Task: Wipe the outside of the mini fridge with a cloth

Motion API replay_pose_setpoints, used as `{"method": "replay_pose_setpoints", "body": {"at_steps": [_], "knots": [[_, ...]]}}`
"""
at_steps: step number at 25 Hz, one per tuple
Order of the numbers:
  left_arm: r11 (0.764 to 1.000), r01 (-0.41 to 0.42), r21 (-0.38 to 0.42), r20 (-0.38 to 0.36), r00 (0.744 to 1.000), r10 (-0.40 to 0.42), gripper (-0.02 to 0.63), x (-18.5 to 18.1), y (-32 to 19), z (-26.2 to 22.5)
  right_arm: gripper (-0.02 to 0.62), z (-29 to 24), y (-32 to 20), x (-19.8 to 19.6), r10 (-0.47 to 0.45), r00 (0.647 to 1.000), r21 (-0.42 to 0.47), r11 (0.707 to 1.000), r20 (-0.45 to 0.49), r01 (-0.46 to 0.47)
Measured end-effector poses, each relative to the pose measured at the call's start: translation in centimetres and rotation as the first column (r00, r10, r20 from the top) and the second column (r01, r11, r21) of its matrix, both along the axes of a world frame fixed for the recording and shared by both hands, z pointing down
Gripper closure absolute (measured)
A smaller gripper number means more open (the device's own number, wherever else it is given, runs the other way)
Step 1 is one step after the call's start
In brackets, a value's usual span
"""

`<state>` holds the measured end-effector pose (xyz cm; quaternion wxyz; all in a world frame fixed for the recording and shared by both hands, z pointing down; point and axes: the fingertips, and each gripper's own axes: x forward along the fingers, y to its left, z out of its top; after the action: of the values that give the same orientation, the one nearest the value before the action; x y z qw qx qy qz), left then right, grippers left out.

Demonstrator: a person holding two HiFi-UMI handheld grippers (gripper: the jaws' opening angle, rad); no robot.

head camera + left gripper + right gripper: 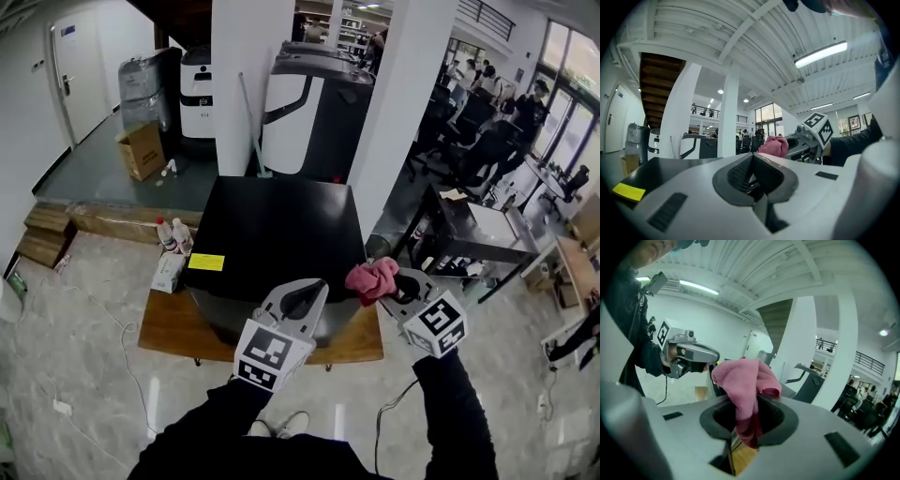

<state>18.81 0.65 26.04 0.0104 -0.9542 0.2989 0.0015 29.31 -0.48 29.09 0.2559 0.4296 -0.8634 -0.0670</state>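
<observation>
Only the black top of the mini fridge (272, 220) shows at centre of the head view. Its sides are out of sight, and its near edge is covered by the left tool (305, 298), jaws closed together on nothing. At the fridge's lower-right corner the right tool (389, 286) is clamped on the bunched pink cloth (372, 278); bottles (174, 234) stand just left of the fridge, above the wooden counter (169, 330).

Mini fridge (272, 234) stands on wooden board (173, 330)
</observation>
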Motion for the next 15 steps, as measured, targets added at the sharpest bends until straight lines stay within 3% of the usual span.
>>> {"method": "replay_pose_setpoints", "body": {"at_steps": [7, 12, 15], "knots": [[0.994, -0.111, 0.001, -0.070, 0.991, 0.111, 0.600, 4.6, 3.9, 2.6, 0.495, 3.8, 1.5, 4.2, 0.134, 0.990, -0.016, 0.991, -0.045, -0.135], [0.994, -0.113, 0.005, -0.051, 0.992, 0.113, 0.600, 10.0, 5.2, 5.4, 0.495, 8.2, 0.5, 8.7, 0.131, 0.989, -0.057, 0.989, -0.064, -0.135], [0.995, -0.093, -0.020, -0.083, 0.992, 0.091, 0.600, 12.9, 5.1, 7.1, 0.495, 10.4, -0.9, 11.0, 0.088, 0.995, -0.089, 0.992, -0.057, -0.093]]}}
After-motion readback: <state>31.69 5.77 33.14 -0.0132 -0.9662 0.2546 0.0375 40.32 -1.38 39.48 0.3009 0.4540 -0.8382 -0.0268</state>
